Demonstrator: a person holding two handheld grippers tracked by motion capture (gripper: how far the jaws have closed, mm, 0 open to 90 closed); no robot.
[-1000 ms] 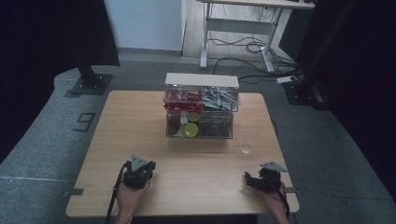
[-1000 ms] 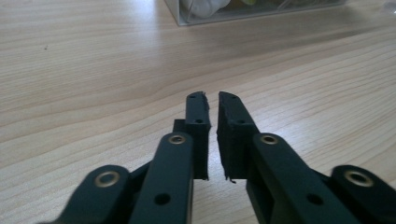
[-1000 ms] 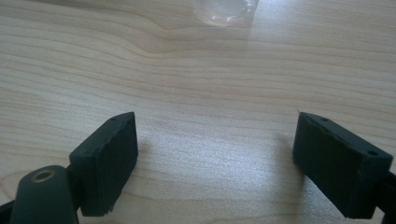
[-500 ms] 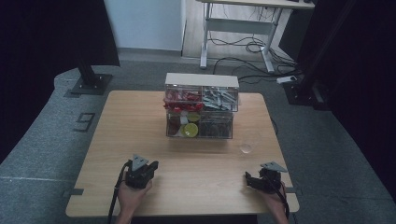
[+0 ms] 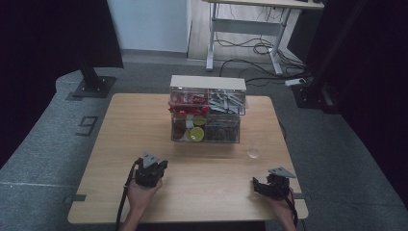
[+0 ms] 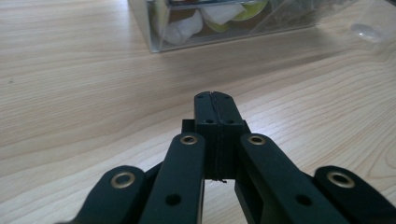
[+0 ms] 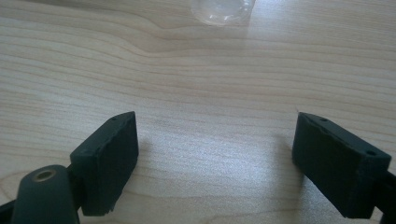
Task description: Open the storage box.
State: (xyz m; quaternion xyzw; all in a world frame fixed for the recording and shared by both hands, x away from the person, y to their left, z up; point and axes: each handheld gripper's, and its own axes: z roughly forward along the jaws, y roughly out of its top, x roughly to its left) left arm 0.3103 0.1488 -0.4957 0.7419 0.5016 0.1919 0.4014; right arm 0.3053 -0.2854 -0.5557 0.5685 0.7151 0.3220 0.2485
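1. In the high view, a clear drawer box (image 5: 207, 109) stands at the far middle of the wooden desk (image 5: 120, 139). A small clear cup (image 5: 253, 153) sits near its right front corner. The left tongs (image 5: 150, 172) and the right tongs (image 5: 268, 186) rest near the front edge, well apart.
2. In the left gripper view, the left tongs (image 6: 215, 114) are pressed together and hold nothing. The box (image 6: 205, 23) is ahead.
3. In the right gripper view, the right tongs (image 7: 217, 163) are wide apart over bare wood. The cup (image 7: 222, 10) is ahead.
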